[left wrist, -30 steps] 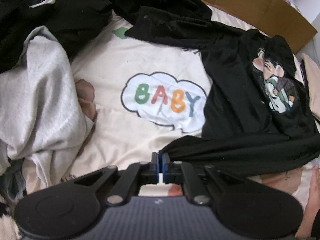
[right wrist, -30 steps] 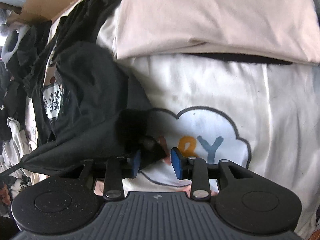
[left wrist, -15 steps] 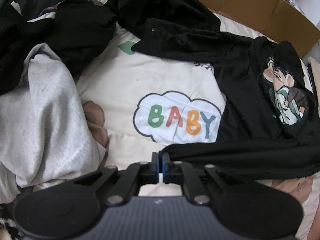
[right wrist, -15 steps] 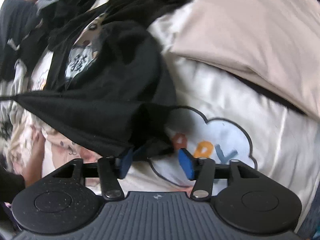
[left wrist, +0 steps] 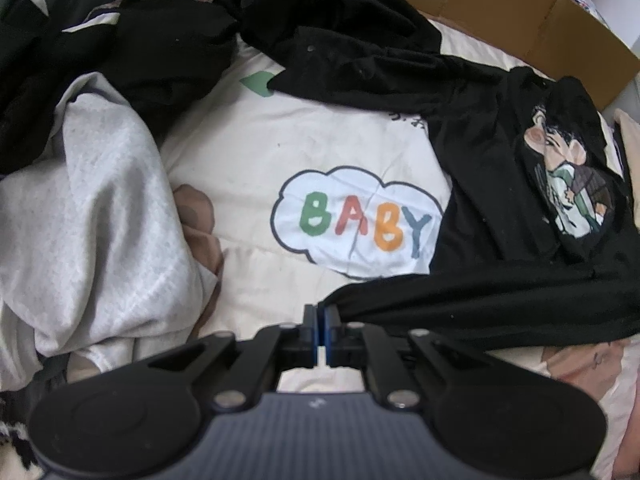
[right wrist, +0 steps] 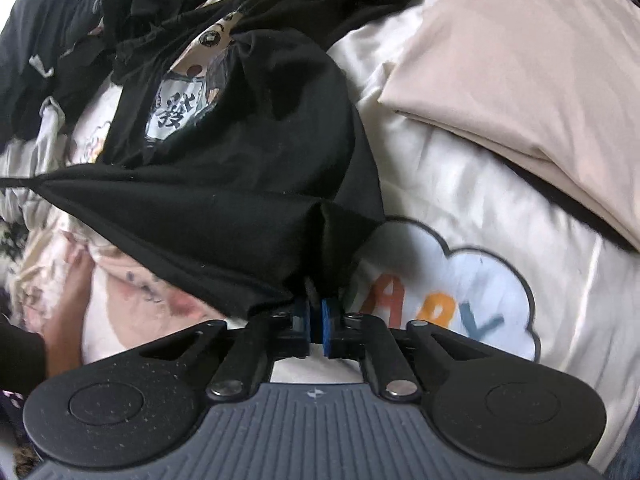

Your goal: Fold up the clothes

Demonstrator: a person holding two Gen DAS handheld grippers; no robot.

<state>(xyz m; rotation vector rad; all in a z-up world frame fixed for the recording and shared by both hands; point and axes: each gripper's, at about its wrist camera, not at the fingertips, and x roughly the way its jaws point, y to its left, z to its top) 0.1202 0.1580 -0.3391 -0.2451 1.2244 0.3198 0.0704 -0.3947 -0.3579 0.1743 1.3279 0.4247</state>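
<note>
Black cloth fills the right half of the left wrist view: a black T-shirt (left wrist: 500, 200) with a cartoon print lies spread over a cream bedsheet (left wrist: 320, 136) that bears a cloud with the word BABY. The left gripper (left wrist: 321, 312), at the lower middle of that frame, has its blue pads pressed together on the shirt's edge, which stretches away to the right. In the right wrist view the right gripper (right wrist: 316, 304), at the lower middle, is likewise clamped on a bunched fold of the same shirt (right wrist: 240, 200), which fans out toward the upper left. A grey garment (left wrist: 92, 216) is heaped at the left of the left wrist view. A folded beige cloth (right wrist: 528, 64) sits at the upper right of the right wrist view.
</note>
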